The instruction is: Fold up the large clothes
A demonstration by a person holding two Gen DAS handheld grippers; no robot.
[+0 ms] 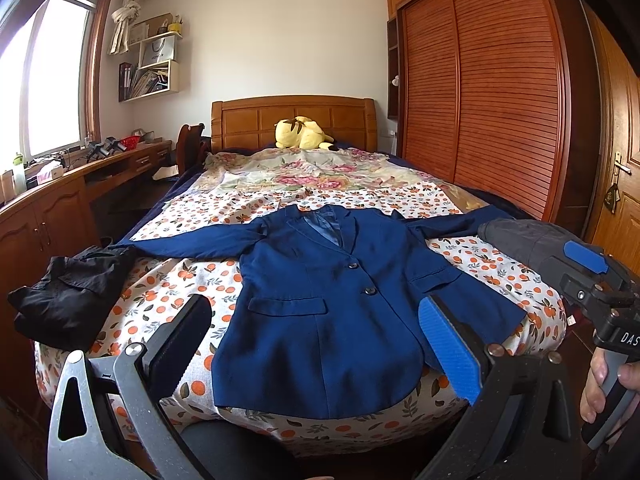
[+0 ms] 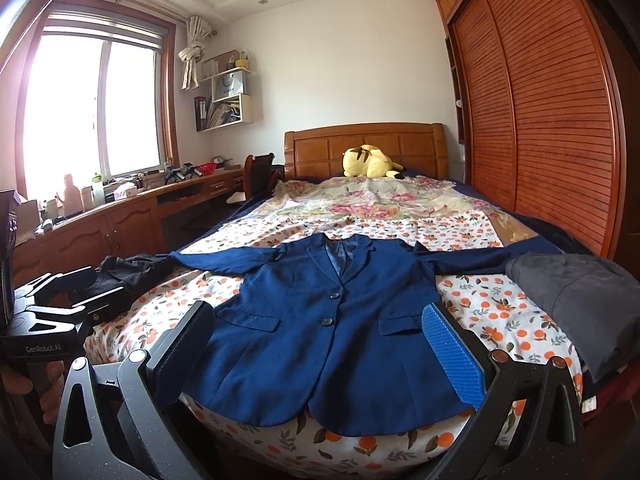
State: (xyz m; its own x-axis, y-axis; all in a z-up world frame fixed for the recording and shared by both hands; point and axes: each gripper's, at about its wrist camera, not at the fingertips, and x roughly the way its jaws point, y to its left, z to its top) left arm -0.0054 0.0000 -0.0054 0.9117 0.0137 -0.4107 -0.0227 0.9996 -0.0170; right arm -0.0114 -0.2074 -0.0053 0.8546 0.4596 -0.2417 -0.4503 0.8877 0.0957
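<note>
We hold both claws over the foot of the bed, jaws spread wide and gripping nothing: the left gripper (image 1: 316, 344) and right gripper (image 2: 320, 354) frame the hem of the navy blue 2-button blazer (image 1: 320, 304). It lies flat, front up, on the orange-print sheet (image 1: 208, 280), collar toward the wooden headboard (image 1: 292, 118), sleeves out sideways. A black bundled garment (image 1: 72, 292) sits left, a grey folded one (image 2: 580, 296) right.

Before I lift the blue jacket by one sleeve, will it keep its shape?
Probably not. The blue jacket lies limp, following the bed's curve, so it should sag and trail. Its spread sleeves will likely swing. Lined fabric suggests moderate weight.
</note>
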